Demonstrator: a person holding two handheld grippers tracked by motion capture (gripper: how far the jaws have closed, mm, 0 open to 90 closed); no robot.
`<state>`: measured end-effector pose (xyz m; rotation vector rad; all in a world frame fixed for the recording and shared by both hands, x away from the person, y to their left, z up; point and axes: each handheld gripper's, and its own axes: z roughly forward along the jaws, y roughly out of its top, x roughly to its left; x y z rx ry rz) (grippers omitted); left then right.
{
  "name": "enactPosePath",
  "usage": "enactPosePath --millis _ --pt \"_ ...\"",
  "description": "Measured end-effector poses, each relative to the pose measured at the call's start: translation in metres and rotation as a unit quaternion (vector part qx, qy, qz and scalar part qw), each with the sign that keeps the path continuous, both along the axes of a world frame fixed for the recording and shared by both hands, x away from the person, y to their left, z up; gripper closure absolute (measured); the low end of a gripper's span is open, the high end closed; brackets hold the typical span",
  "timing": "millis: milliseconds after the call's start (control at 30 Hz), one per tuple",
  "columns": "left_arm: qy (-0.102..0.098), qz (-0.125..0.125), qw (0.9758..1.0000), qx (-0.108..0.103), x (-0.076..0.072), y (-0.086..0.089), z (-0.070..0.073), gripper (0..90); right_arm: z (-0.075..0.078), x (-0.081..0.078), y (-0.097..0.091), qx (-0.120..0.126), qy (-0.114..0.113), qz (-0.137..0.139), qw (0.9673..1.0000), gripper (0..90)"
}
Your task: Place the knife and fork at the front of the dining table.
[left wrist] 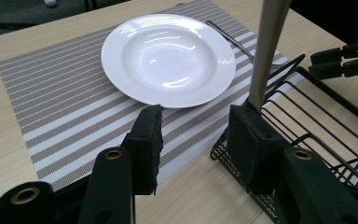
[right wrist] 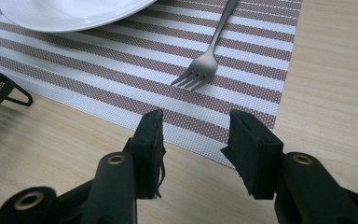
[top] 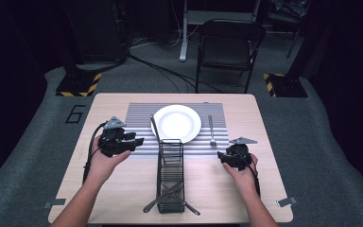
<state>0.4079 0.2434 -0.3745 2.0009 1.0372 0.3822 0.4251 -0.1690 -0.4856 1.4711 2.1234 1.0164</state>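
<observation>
A white plate (top: 176, 122) (left wrist: 168, 56) sits on a striped placemat (top: 139, 116) (right wrist: 121, 70). To its right lies a fork (top: 211, 130) (right wrist: 205, 60), tines toward me. A black wire basket (top: 159, 170) (left wrist: 317, 107) stands lengthwise in front of the plate. A metal utensil handle (top: 154, 126) (left wrist: 268, 51) rises from its far end. My left gripper (top: 139, 141) (left wrist: 193, 116) hovers left of the basket's far end, open, with nothing between its jaws. The handle stands just beyond its right jaw. My right gripper (top: 221, 156) (right wrist: 196, 121) is open and empty near the placemat's near right corner, short of the fork.
Two more utensils (top: 170, 196) stick out of the basket's near end. A folding chair (top: 229, 45) stands beyond the table's far edge. Small clips (top: 286, 201) mark the table's front corners. Bare wood (top: 113, 189) lies on both sides of the basket.
</observation>
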Motion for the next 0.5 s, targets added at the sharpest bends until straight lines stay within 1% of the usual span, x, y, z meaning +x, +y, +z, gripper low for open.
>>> enactPosePath --millis 133,267,300,500 --pt "0.000 -0.012 0.9999 0.000 0.000 -0.008 0.003 56.4 0.000 0.000 -0.001 0.008 0.008 -0.002 0.9999 55.7" --pt "-0.002 -0.019 0.9998 -0.001 -0.002 -0.015 0.003 56.8 0.000 0.001 -0.002 0.008 0.006 -0.001 0.9999 55.7" --pt "0.001 -0.021 0.9998 -0.003 -0.003 -0.018 0.002 57.0 0.000 0.000 -0.002 0.008 0.006 -0.001 0.9999 55.6" --pt "-0.002 -0.036 0.9994 -0.001 -0.002 -0.030 -0.002 59.1 -0.001 0.000 -0.001 0.007 0.005 -0.001 1.0000 55.4"
